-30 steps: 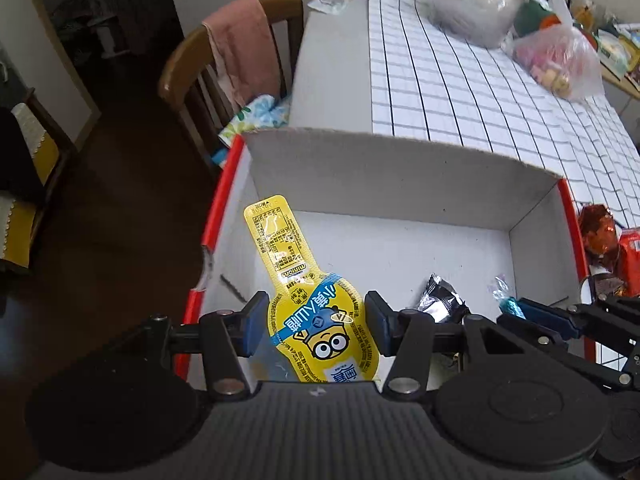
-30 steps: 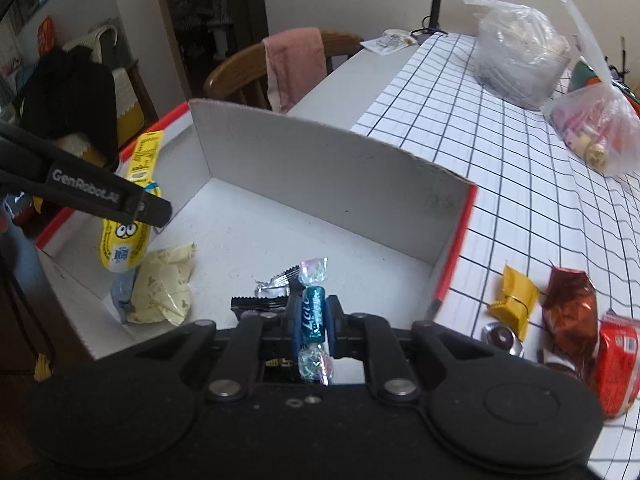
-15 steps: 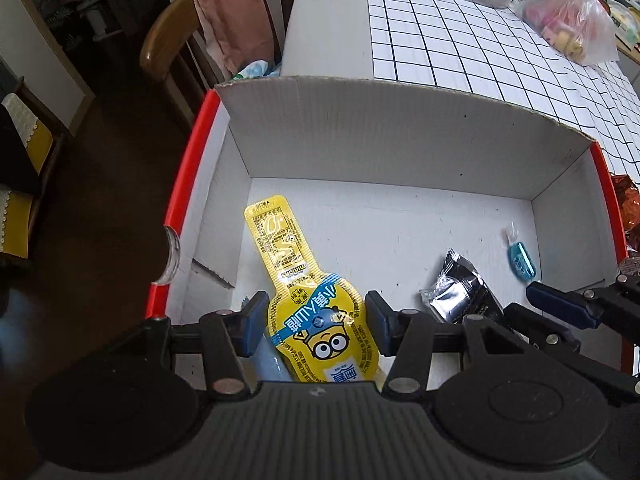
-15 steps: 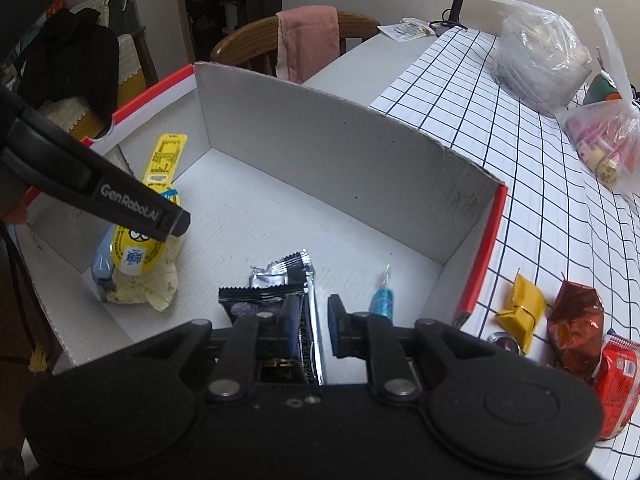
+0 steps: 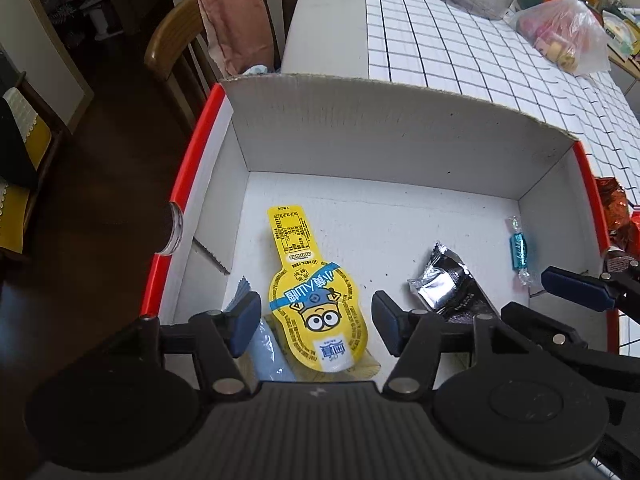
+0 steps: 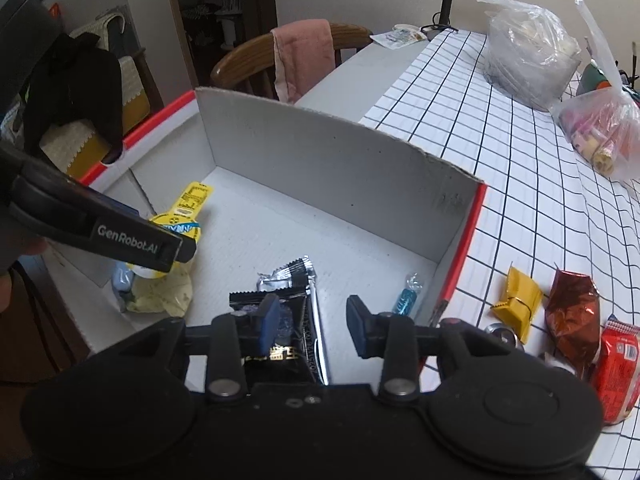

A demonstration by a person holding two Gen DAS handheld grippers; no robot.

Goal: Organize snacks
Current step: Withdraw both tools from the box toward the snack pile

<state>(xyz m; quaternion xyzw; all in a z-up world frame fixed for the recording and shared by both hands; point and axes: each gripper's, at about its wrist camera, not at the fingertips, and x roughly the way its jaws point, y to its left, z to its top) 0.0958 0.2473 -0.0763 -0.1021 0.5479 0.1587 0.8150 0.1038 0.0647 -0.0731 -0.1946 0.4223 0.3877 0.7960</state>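
A white cardboard box with red rims (image 5: pixel 392 136) (image 6: pixel 320 168) stands on the table's near corner. Inside lie a yellow Minions pouch (image 5: pixel 316 300) (image 6: pixel 188 216), a black and silver packet (image 5: pixel 448 288) (image 6: pixel 296 300) and a teal wrapped candy (image 5: pixel 519 250) (image 6: pixel 406 298). My left gripper (image 5: pixel 316 324) is open over the box, its jaws on either side of the pouch's lower end without touching it. My right gripper (image 6: pixel 312 324) is open and empty above the black packet. Its finger shows at the right of the left wrist view (image 5: pixel 576 286).
On the checked tablecloth right of the box lie a yellow wrapped sweet (image 6: pixel 516 296), a dark red wrapper (image 6: pixel 572 312) and a red packet (image 6: pixel 616 364). Two plastic bags (image 6: pixel 528 52) (image 6: pixel 600 128) sit farther back. A wooden chair with a pink cloth (image 5: pixel 232 36) stands behind the box.
My right gripper let go of the teal candy, which now lies by the box's right wall, and opened wide. My left gripper opened and released the Minions pouch onto the box floor.
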